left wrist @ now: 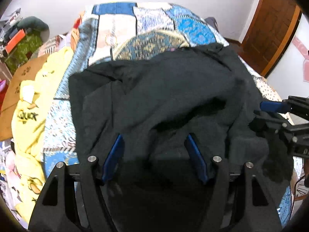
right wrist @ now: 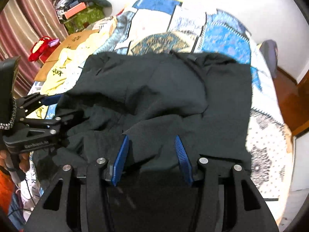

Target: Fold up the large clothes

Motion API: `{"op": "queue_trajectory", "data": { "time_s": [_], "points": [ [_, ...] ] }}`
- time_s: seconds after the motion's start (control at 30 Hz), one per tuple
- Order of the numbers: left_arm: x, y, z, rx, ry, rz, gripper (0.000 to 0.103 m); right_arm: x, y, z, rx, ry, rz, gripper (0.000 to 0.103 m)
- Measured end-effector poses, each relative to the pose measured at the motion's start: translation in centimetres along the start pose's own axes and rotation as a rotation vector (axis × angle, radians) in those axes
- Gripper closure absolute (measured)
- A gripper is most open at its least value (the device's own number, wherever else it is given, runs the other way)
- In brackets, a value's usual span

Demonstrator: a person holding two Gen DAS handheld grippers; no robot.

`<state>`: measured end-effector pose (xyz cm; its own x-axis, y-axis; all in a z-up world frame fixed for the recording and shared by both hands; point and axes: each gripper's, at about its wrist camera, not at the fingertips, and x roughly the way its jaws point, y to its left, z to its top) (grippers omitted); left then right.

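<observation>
A dark, almost black garment [right wrist: 154, 89], crumpled and part-folded, lies across the middle of the bed [right wrist: 227, 32] on its blue patchwork cover, its long side running from the bed's left edge toward the right, with a straight edge at the far side and bunched folds near the grippers. The left gripper [left wrist: 154, 145] and right gripper [right wrist: 152, 147] both stand released, blue pads apart over the cloth, pinching nothing. A yellow shirt [left wrist: 29, 116] at the bed's left edge bears black lettering, only partly readable.

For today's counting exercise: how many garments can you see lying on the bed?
2. The black garment lies spread across the patchwork quilt; the yellow garment lies crumpled at the bed's left side. Others may be hidden.
</observation>
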<state>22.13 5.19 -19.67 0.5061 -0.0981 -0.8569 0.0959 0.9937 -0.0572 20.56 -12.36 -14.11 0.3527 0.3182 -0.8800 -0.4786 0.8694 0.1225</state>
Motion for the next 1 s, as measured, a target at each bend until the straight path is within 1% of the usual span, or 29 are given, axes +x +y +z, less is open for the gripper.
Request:
{"op": "queue_trajectory", "data": {
  "time_s": [0.13, 0.2, 0.27, 0.33, 0.4, 0.43, 0.53, 0.6, 0.7, 0.77, 0.83, 0.93, 1.0],
  "points": [
    [-4.0, 1.1, 0.2, -0.001, -0.09, 0.02, 0.036, -2.2, -0.9, -0.1, 0.005, -0.045, -0.016, 0.057],
    [-5.6, 2.3, 0.2, -0.016, -0.119, 0.029, 0.035, -3.1, -1.7, -0.2, 0.008, -0.06, -0.04, 0.057],
    [-6.8, 3.8, -0.1, -0.036, -0.132, 0.046, 0.03, -3.9, -2.4, -0.4, 0.009, -0.071, -0.069, 0.057],
    [-7.4, 5.7, -0.7, -0.061, -0.128, 0.066, 0.024, -4.5, -3.1, -0.6, 0.009, -0.073, -0.098, 0.057],
    [-7.3, 7.3, -1.4, -0.086, -0.101, 0.077, 0.023, -5.0, -4.1, -1.1, 0.015, -0.069, -0.126, 0.056],
    [-7.0, 8.5, -2.0, -0.107, -0.071, 0.077, 0.023, -5.2, -4.8, -1.4, 0.023, -0.062, -0.135, 0.056],
    [-5.9, 10.8, -4.2, -0.161, 0.013, 0.049, 0.023, -5.3, -6.4, -2.3, 0.061, -0.042, -0.142, 0.053],
    [-5.3, 11.8, -5.7, -0.181, 0.052, 0.039, 0.023, -4.8, -7.8, -3.1, 0.099, -0.007, -0.145, 0.053],
    [-4.2, 12.5, -7.7, -0.192, 0.096, 0.059, 0.023, -3.9, -9.4, -3.9, 0.128, 0.043, -0.148, 0.053],
    [-3.6, 12.7, -8.8, -0.207, 0.129, 0.045, 0.023, -2.9, -10.7, -4.5, 0.158, 0.087, -0.161, 0.053],
    [-2.6, 12.9, -10.1, -0.228, 0.163, 0.019, 0.023, -2.3, -11.7, -5.3, 0.17, 0.107, -0.176, 0.053],
    [-1.0, 12.8, -11.9, -0.245, 0.214, 0.034, 0.024, -1.5, -13.3, -7.1, 0.224, 0.134, -0.177, 0.053],
    [0.1, 12.7, -13.5, -0.259, 0.257, 0.029, 0.024, -0.9, -14.1, -8.3, 0.251, 0.164, -0.16, 0.053]
  ]
}}
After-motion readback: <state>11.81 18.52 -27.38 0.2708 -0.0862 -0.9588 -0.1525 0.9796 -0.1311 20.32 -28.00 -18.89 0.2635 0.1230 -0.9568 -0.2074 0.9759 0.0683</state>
